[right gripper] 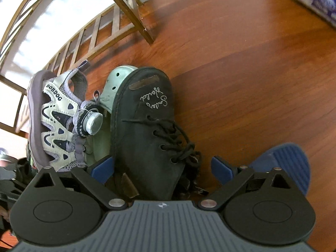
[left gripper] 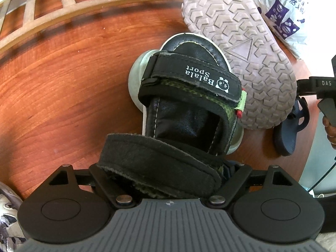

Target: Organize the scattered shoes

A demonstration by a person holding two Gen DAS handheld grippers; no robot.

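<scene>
A black strap sandal [left gripper: 189, 105] is seen between the fingers of the left gripper [left gripper: 168, 172], its heel strap bunched against the gripper body and its toe pointing away. The left fingertips themselves are hidden under that strap, so it cannot be told whether they are clamped on the sandal or merely set around it. Beyond the right finger, a pale pink shoe sole [left gripper: 239, 58] is turned tread-up and laid touching the sandal's far side. Further out on that side a dark blue sandal [left gripper: 292, 130] is partly covered by the sole, and a white printed bag [left gripper: 289, 12] is cut off by the picture edge. A wooden slatted frame [left gripper: 52, 16] is seen ahead of the left finger, on the brown wooden floor [left gripper: 63, 105].

In the right wrist view, a black laced shoe [right gripper: 151, 130] is found between the blue-padded fingers [right gripper: 105, 167] of the right gripper [right gripper: 163, 166]. The left pad is touching or nearly touching the shoe's side, while a clear gap is left at the right pad, so the fingers are spread apart. A pale green clog [right gripper: 113, 88] is mostly hidden behind the laced shoe, beyond the left finger. A white and grey sports sandal [right gripper: 56, 117] is tilted on its side next to it. Part of a blue shoe is seen behind the right finger, largely hidden
</scene>
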